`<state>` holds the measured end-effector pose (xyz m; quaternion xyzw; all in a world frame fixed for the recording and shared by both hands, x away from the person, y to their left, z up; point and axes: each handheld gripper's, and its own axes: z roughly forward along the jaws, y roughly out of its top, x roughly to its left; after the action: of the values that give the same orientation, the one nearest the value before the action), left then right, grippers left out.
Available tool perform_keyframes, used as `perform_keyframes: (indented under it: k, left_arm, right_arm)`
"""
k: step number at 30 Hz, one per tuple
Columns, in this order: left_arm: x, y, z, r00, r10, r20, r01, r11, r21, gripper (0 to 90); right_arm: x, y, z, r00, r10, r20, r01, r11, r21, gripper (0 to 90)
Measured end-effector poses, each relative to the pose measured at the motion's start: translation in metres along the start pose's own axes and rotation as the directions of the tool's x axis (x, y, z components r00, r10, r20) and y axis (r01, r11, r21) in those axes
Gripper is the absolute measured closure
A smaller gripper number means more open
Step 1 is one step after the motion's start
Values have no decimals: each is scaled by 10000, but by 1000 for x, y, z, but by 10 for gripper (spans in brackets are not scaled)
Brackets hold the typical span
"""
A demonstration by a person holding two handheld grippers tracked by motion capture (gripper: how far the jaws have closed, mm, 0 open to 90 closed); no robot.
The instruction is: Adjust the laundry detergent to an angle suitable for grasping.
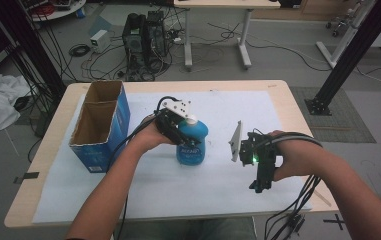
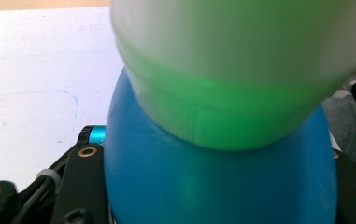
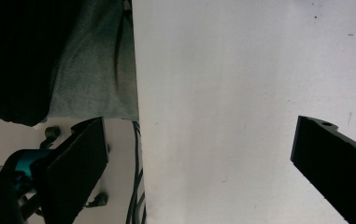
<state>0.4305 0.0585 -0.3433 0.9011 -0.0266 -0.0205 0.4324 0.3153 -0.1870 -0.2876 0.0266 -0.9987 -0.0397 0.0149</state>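
- Here, the left gripper [image 1: 177,131] has its jaws closed on the blue bottle [image 1: 192,145], clamped around the upper body just under the cap; in the left gripper view the black jaws flank the blue shoulder [image 2: 213,186] on both sides, pressed against it.
- The bottle's white cap [image 2: 241,60] sits straight above the jaws in that view, with a green tint along its lower edge.
- The bottle stands upright near the middle of the white sheet [image 1: 228,107] that covers most of the table [image 1: 288,100], its label facing the person.
- The left hand [image 1: 150,135] wraps the gripper from the bottle's left side, the forearm coming in from the bottom edge of the high view.
- The right gripper [image 1: 259,186] has its jaws spread wide with nothing between them; in the right gripper view the two black jaws [image 3: 80,158] stand far apart over bare white sheet.
- That gripper is held well to the right of the bottle, apart from it, pointing back toward the near table edge, with a green light glowing on its body.
- An open cardboard box [image 1: 100,125] with blue sides stands on the sheet to the left of the bottle, near the left hand but not touching it.
- Beyond the table, computer towers [image 1: 145,42] and cables lie on the floor.
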Motion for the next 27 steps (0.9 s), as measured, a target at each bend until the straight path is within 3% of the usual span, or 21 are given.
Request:
perform_keyframes:
  k: [1, 2, 6, 9, 10, 11, 12, 16, 17, 19, 21, 23, 24, 25, 27]
  left_arm:
    - [2, 0, -1, 9998, 217, -26, -216, 9997, 117, 444]
    - [2, 0, -1, 10000, 29, -15, -29, 10000, -60, 444]
    - [7, 1, -1, 10000, 54, -13, -54, 9999, -161, 444]
    - [12, 2, -2, 9996, 277, -40, -277, 9996, -45, 444]
    - [9, 1, 3, 9993, -358, -53, 354, 9975, -608, 444]
    - [9, 1, 3, 9990, -445, -64, 439, 9966, -699, 443]
    - [13, 1, 0, 9998, 196, -61, -197, 9997, -140, 444]
    - [17, 0, -2, 9988, 486, -115, -485, 9988, 91, 444]
    - [16, -1, -1, 9998, 192, -99, -194, 9997, -166, 443]
    - [19, -2, -2, 9990, 439, 6, -439, 9990, -21, 444]
    - [19, -4, -1, 9998, 195, 99, -194, 9998, -105, 443]
    - [21, -5, -1, 9996, 226, 171, -226, 9997, -7, 443]
    - [20, -6, 0, 9999, 83, 142, -80, 9998, -186, 443]
    - [21, -6, -1, 9995, 247, 173, -247, 9997, 20, 443]
    - [21, -6, -1, 9996, 162, 212, -159, 9998, -98, 443]
  right_arm:
    - [1, 0, 0, 9999, 122, 9, -122, 9999, 28, 31]
    - [1, 0, 0, 10000, 82, -8, -82, 10000, 17, 31]
    - [0, 1, 2, 9999, 119, -22, -119, 9999, -2, 31]
    - [0, 2, 3, 9999, 126, -51, -125, 9999, 18, 31]
    - [0, 2, 3, 9999, 112, -43, -112, 9999, 4, 31]
    - [-1, 2, 3, 10000, 64, -45, -64, 10000, -3, 31]
    - [-1, 2, 3, 10000, 65, -51, -65, 10000, -9, 31]
    - [-1, 1, 4, 9999, 125, -66, -125, 9999, 2, 31]
    - [-1, 1, 4, 9998, 176, -64, -176, 9998, 13, 31]
    - [-1, 1, 4, 9998, 160, -74, -160, 9999, 15, 31]
    - [-1, 1, 4, 9999, 132, -80, -132, 9999, 1, 31]
    - [-1, 1, 5, 9999, 136, -70, -136, 9999, 34, 31]
    - [-1, 1, 5, 9998, 197, -52, -197, 9998, 15, 31]
    - [0, 1, 5, 9998, 170, -43, -170, 9999, -6, 31]
    - [0, 1, 5, 9999, 147, -24, -148, 9999, -9, 31]
